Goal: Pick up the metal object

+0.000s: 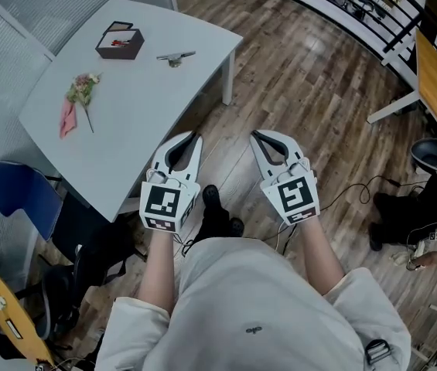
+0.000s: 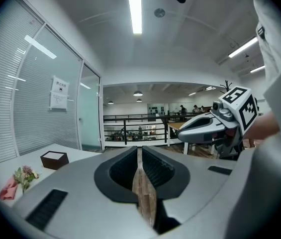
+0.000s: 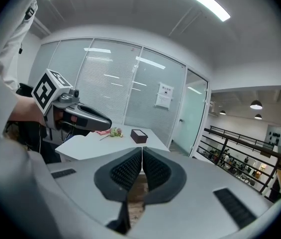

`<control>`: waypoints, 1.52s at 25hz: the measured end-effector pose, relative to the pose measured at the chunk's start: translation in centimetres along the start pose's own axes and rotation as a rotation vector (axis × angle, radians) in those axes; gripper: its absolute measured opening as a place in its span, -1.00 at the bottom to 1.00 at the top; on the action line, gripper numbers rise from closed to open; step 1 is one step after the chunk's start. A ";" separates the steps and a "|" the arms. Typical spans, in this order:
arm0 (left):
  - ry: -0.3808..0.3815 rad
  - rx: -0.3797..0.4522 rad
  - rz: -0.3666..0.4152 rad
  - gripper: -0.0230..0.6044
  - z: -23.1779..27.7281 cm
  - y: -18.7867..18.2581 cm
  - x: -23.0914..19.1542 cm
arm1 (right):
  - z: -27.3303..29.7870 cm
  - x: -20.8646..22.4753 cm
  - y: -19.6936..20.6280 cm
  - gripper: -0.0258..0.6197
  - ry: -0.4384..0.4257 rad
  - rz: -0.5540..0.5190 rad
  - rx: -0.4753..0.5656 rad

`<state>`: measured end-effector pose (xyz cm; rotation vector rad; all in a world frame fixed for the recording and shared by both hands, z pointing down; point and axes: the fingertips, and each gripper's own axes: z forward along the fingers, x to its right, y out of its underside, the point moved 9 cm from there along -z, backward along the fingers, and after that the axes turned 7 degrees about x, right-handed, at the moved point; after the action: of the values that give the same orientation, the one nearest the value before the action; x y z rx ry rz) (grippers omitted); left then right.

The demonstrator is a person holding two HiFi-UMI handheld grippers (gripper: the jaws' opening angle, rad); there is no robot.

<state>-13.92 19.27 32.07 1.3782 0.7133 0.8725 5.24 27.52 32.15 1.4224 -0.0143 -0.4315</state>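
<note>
Both the left gripper (image 1: 194, 136) and right gripper (image 1: 255, 134) have fingers pressed together, empty. Near the far edge of the counter (image 1: 141, 114), the metal object (image 1: 175, 56) is small and indistinct.

You wear a white short-sleeved shirt (image 1: 257, 308), black shoes (image 1: 216, 215), your left gripper (image 1: 196, 136) and right gripper (image 1: 254, 134) pale grey, black-and-white marker cubes (image 1: 162, 203)

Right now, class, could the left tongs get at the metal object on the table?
Probably not yet: the left tongs are shut and hang over the floor, off the table, with the metal object lying well beyond them. Nothing stands between, so a step closer should do.
</note>
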 end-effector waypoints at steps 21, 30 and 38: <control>0.026 -0.003 -0.010 -0.75 7.0 0.6 -10.3 | 11.7 3.9 -0.7 -0.73 -0.016 0.010 -0.025; 0.032 0.013 0.003 -0.67 8.1 0.4 -13.3 | 14.8 4.4 -1.7 -0.63 -0.006 -0.006 -0.012; 0.024 0.021 0.000 -0.60 7.8 0.6 -15.1 | 16.7 3.7 -2.2 -0.50 -0.020 -0.006 -0.009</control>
<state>-15.16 2.28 32.28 1.3885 0.7428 0.8844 3.66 10.38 31.87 1.4095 -0.0248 -0.4500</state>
